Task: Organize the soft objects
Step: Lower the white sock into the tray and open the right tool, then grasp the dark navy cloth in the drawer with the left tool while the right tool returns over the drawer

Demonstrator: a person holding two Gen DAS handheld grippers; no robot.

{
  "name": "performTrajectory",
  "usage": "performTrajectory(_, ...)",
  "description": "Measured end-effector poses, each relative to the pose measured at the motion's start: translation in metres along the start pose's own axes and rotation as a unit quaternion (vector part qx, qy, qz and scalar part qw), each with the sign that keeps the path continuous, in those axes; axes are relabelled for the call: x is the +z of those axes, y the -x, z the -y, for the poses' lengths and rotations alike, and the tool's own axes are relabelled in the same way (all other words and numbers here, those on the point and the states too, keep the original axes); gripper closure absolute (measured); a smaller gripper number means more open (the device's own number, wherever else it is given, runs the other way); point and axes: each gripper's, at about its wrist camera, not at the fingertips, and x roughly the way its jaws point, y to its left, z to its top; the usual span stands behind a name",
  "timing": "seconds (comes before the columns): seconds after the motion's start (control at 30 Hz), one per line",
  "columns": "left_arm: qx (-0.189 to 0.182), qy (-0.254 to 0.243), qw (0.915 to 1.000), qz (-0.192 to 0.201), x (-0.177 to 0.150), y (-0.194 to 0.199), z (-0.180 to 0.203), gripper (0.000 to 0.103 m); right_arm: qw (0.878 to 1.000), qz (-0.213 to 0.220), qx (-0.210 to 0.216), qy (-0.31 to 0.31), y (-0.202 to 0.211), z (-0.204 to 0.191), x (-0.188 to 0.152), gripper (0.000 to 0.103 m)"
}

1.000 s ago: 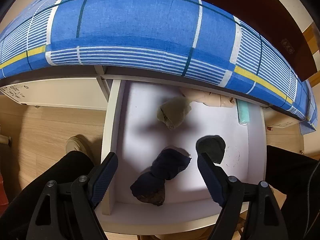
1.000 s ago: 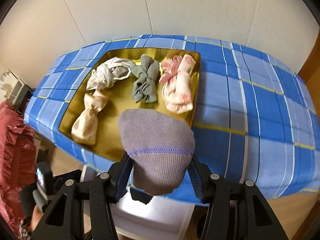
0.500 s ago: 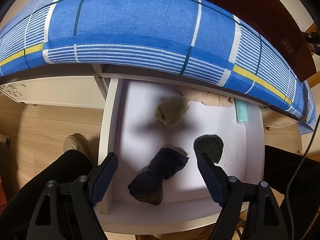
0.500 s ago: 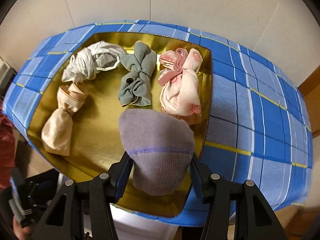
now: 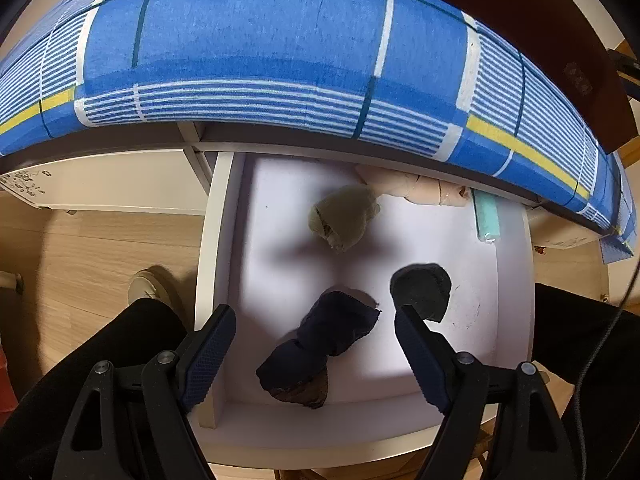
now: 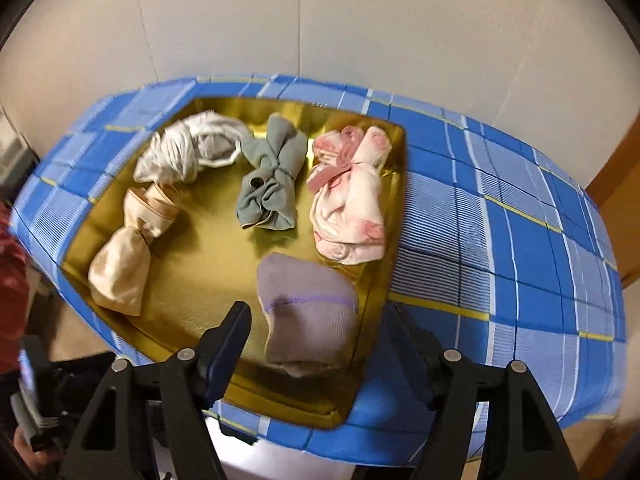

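In the right wrist view a lilac-grey sock bundle lies on the gold tray, near its front right corner. My right gripper is opening around it, and the pads stand clear of the sock on both sides. Beyond it on the tray lie a pink-white bundle, a grey-green bundle, a white bundle and a beige bundle. My left gripper hangs open over the white drawer, above a navy bundle, with nothing between its fingers.
The drawer also holds an olive bundle, a black bundle, a peach roll and a mint item. The blue plaid cloth covers the table. A person's dark-trousered legs and a shoe flank the drawer.
My right gripper carried the lilac-grey sock forward over the tray, lowered it, and the jaws have spread off it. The left gripper has stayed put over the drawer.
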Motion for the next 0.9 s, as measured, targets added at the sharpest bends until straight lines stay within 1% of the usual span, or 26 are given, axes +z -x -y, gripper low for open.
performTrajectory(0.2,0.008,0.000,1.0000,-0.004,0.002,-0.003,-0.001,0.020,0.997,0.040,0.047,-0.038,0.028,0.019,-0.032,0.026)
performTrajectory(0.37,0.018,-0.012,0.9997,-0.012,0.003,-0.008,0.000,0.020,0.991,0.071,0.098,-0.058,0.044,0.034,-0.074,0.023)
performTrajectory(0.47,0.025,-0.019,0.9993,-0.018,0.001,-0.012,0.002,0.020,0.987,0.080,0.125,-0.062,0.048,0.038,-0.099,0.019)
performTrajectory(0.53,0.030,-0.022,0.9991,-0.020,0.000,-0.014,0.003,0.020,0.984,0.076,0.146,-0.062,0.047,0.036,-0.116,0.015)
performTrajectory(0.63,0.034,-0.023,0.9989,-0.024,-0.001,-0.016,0.003,0.020,0.982,0.049,0.171,-0.058,0.033,0.023,-0.144,0.012)
performTrajectory(0.73,0.036,-0.026,0.9986,-0.027,-0.003,-0.018,0.003,0.020,0.982,0.019,0.175,-0.060,0.011,0.013,-0.165,0.010)
performTrajectory(0.8,0.037,-0.030,0.9984,-0.029,-0.005,-0.020,0.004,0.020,0.982,-0.026,0.170,-0.076,-0.015,0.007,-0.178,0.007)
performTrajectory(0.87,0.036,-0.034,0.9981,-0.037,-0.007,-0.024,0.006,0.020,0.980,-0.111,0.143,-0.078,-0.049,-0.002,-0.190,0.007)
performTrajectory(0.9,0.034,-0.036,0.9979,-0.041,-0.008,-0.027,0.007,0.020,0.978,-0.144,0.126,-0.079,-0.064,-0.006,-0.196,0.005)
